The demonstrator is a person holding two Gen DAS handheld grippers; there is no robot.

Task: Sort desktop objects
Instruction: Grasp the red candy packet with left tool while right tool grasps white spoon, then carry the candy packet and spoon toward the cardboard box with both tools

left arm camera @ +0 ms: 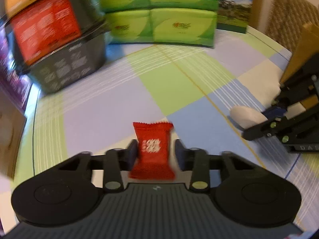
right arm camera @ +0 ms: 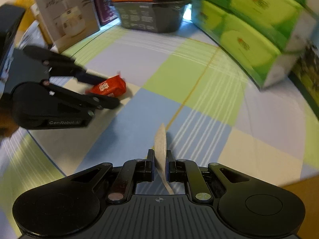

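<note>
A red candy packet (left arm camera: pixel 153 151) with white print stands between the fingers of my left gripper (left arm camera: pixel 156 150), which is shut on it just above the checked tablecloth (left arm camera: pixel 123 103). From the right wrist view the same packet (right arm camera: pixel 108 87) shows in the left gripper (right arm camera: pixel 106 91) at the left. My right gripper (right arm camera: pixel 160 157) is shut on a thin, pale flat sachet (right arm camera: pixel 161 145), seen edge-on. In the left wrist view that sachet (left arm camera: pixel 247 116) sticks out white and oval from the right gripper (left arm camera: pixel 259 124) at the right edge.
Green tissue packs (left arm camera: pixel 159 20) (right arm camera: pixel 249 39) are stacked at the back. Stacked black bowls with a red label (left arm camera: pixel 49 31) (right arm camera: pixel 151 10) stand back left. A box picturing an appliance (right arm camera: pixel 67 20) and a purple box (right arm camera: pixel 103 6) stand near the round table's edge (right arm camera: pixel 49 155).
</note>
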